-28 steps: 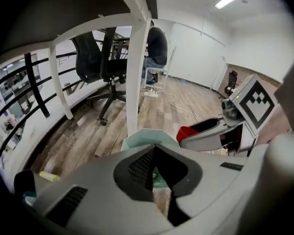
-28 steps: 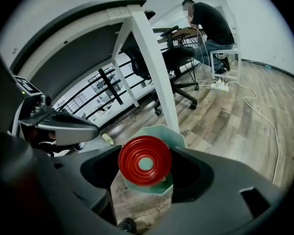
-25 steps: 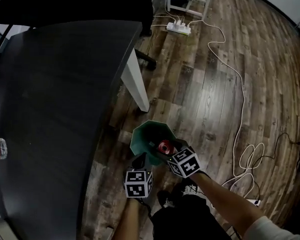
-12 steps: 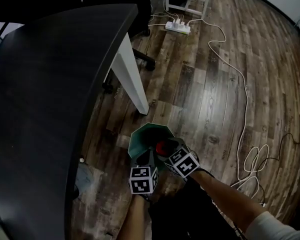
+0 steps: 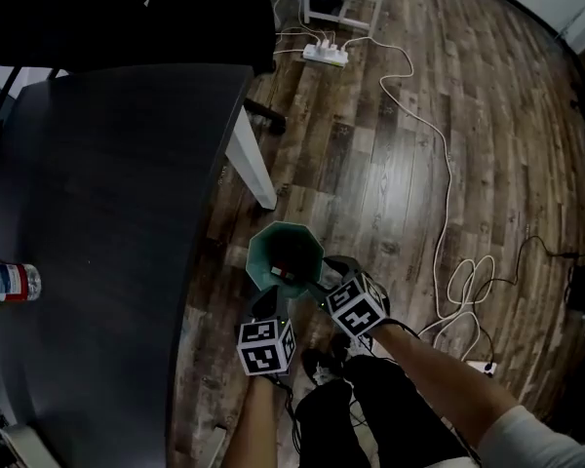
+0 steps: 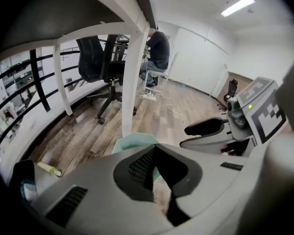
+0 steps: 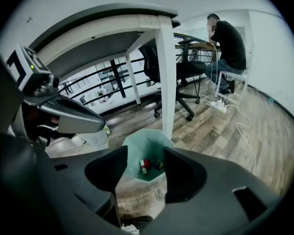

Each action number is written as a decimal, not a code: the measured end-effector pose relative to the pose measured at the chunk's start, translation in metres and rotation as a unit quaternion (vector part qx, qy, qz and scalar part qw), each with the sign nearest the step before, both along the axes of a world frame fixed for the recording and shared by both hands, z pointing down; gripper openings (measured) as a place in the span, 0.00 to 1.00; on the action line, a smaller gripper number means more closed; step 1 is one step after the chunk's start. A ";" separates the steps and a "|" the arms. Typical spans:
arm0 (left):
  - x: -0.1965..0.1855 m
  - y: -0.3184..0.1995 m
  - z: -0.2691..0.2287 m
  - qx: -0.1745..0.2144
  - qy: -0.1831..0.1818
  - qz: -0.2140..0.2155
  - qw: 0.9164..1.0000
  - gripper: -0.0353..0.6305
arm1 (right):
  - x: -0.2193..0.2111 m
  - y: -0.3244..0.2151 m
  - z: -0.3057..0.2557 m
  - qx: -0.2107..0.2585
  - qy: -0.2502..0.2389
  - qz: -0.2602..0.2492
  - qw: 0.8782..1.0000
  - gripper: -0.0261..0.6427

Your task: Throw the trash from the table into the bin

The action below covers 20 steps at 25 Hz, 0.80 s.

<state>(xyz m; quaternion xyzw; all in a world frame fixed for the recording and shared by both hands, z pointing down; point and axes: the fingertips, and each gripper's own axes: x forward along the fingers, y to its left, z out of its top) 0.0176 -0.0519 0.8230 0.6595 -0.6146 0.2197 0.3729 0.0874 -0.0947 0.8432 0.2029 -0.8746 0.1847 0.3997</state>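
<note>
A teal bin (image 5: pixel 297 237) stands on the wood floor beside the dark table (image 5: pixel 97 193). Trash lies in the bin, among it a red can (image 7: pixel 145 164). My right gripper (image 5: pixel 324 283) hangs over the bin's near rim. Its jaws are open and have just been closing, with nothing between them; the bin (image 7: pixel 137 148) shows through the gap. My left gripper (image 5: pixel 276 302) hovers beside it at the bin's near edge, shut and empty. A red, white and blue can (image 5: pixel 8 281) lies on the table's left edge.
A white table leg (image 5: pixel 251 169) stands just beyond the bin. A power strip (image 5: pixel 327 54) and long white cables (image 5: pixel 439 164) cross the floor to the right. Office chairs and a seated person (image 7: pixel 225 43) are farther off. A small bottle (image 6: pixel 49 168) lies under the table.
The red can that sat in my right gripper's jaws has gone from them and now lies in the bin. Both grippers have lifted a little above the bin.
</note>
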 end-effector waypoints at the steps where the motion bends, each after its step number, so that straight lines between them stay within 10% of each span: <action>1: 0.004 0.004 -0.012 0.000 0.002 0.001 1.000 0.09 | 0.003 0.004 -0.013 0.008 0.007 -0.004 1.000 0.40; 11: 0.022 0.024 -0.106 0.003 0.021 0.026 0.999 0.09 | 0.016 0.020 -0.117 0.003 0.019 0.062 0.998 0.06; 20: 0.025 0.050 -0.144 0.011 0.007 0.026 1.000 0.09 | 0.023 0.039 -0.166 -0.008 0.021 0.097 0.995 0.06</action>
